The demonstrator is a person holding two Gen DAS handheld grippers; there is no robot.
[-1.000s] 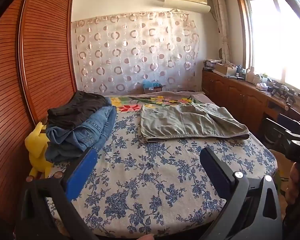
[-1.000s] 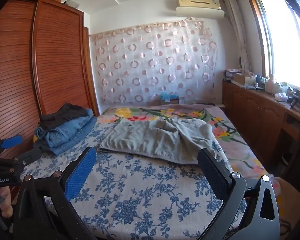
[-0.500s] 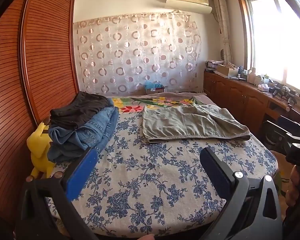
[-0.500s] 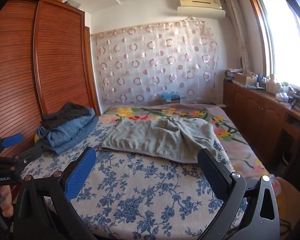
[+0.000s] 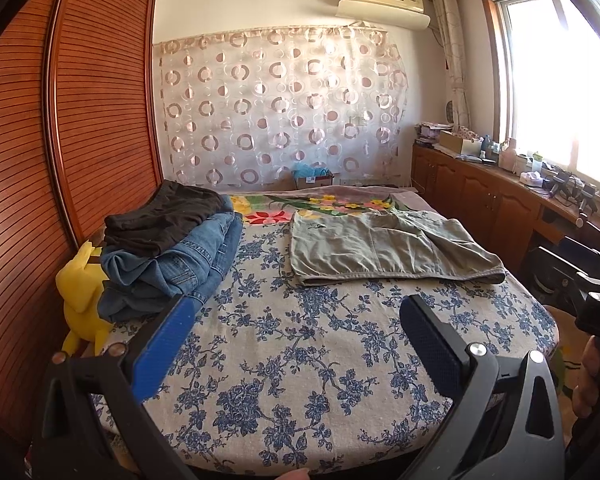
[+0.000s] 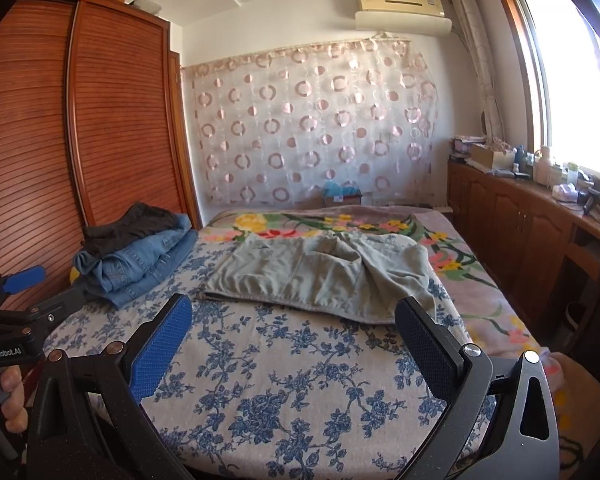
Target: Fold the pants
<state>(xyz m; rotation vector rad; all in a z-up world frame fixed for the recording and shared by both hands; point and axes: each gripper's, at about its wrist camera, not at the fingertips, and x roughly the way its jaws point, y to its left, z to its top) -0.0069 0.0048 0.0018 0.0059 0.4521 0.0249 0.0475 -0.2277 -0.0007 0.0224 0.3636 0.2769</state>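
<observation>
Grey-green pants [image 5: 383, 246] lie flat and partly folded on the far half of the bed; they also show in the right wrist view [image 6: 323, 272]. My left gripper [image 5: 296, 340] is open and empty above the near part of the bed, well short of the pants. My right gripper [image 6: 294, 338] is open and empty too, closer to the pants' near edge. The left gripper also shows at the left edge of the right wrist view [image 6: 40, 292], and part of the right gripper at the right edge of the left wrist view [image 5: 587, 276].
The bed has a blue floral sheet [image 5: 284, 344]. A stack of folded jeans and dark clothes [image 5: 172, 252] sits at its left side by a yellow plush toy [image 5: 82, 300]. A wooden wardrobe [image 5: 60, 152] stands left; a cabinet [image 5: 491, 196] runs along the right under the window.
Both views have shifted slightly, with the bed and pants sitting a little lower and more central in frame. The grippers stay open and the pants have not moved.
</observation>
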